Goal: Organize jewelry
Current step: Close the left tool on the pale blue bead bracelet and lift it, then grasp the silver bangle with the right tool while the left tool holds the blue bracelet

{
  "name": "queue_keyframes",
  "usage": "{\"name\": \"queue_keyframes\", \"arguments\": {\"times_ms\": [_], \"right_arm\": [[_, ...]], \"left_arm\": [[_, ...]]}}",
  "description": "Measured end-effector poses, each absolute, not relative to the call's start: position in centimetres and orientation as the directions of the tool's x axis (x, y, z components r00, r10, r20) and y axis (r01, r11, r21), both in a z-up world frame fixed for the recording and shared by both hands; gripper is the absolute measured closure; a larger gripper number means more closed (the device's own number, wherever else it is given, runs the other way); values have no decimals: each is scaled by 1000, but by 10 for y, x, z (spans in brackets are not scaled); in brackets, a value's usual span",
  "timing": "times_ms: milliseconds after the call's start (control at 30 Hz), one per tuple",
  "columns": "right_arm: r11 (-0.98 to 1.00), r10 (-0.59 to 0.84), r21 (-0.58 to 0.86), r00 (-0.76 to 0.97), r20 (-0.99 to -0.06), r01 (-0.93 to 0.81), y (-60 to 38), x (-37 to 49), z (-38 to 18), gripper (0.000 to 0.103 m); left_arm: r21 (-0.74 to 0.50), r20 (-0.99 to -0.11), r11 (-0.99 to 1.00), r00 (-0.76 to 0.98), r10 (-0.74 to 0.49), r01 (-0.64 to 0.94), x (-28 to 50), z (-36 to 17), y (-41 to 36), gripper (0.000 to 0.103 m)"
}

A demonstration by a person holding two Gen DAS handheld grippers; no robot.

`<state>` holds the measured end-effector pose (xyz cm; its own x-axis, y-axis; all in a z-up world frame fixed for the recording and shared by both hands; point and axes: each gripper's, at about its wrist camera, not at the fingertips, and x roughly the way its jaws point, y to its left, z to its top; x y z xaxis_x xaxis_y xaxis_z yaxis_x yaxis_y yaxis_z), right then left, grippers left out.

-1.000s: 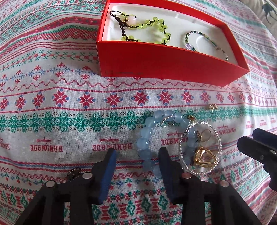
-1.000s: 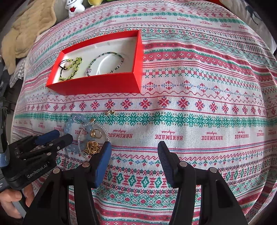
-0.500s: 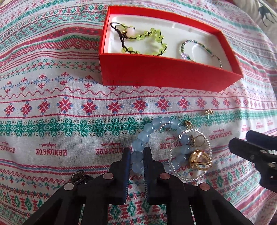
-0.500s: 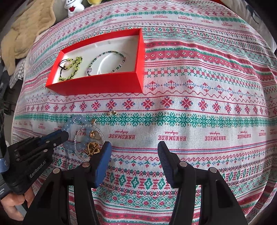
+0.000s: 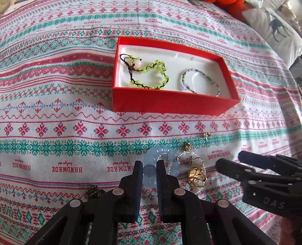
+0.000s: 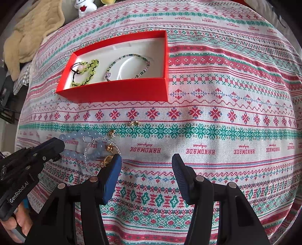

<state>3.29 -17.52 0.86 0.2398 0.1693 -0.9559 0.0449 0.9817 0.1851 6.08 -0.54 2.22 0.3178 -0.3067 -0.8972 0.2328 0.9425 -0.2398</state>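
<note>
My left gripper is shut on a pale blue bead bracelet, pinching one side while the rest trails onto the patterned cloth. Beside it lie a clear-bead hoop, gold rings and two small gold earrings. Further back, the red box holds a green bead bracelet and a thin beaded bracelet. The right wrist view shows the blue bracelet at the left gripper. My right gripper is open over bare cloth, right of the pile.
A small dark trinket lies left of my left fingers. A beige blanket and a plush toy sit beyond the cloth's far left edge. A deer-print pillow is at the far right. A hand holds the left gripper.
The left jaws closed on the blue bracelet's near side, then rose, pulling that side up and bunching the beads. The right gripper stayed put.
</note>
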Motion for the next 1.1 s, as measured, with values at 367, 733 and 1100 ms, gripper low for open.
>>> {"name": "queue_keyframes", "arguments": {"times_ms": [367,733,1100], "right_arm": [[971,235,239,257,-937,-17,-146,37,13,56],[981,189,172,243,-951,-91,-120,60,2,70],[976,45,-5,225,-973,-216,-88,73,-19,75]], "left_arm": [[-245,-862,943,394,-319,227,57,51,12,95],[-288,-840,938,419,-345,193,57,63,31,95],[-281,-860,942,387,-332,183,60,50,29,95]]}}
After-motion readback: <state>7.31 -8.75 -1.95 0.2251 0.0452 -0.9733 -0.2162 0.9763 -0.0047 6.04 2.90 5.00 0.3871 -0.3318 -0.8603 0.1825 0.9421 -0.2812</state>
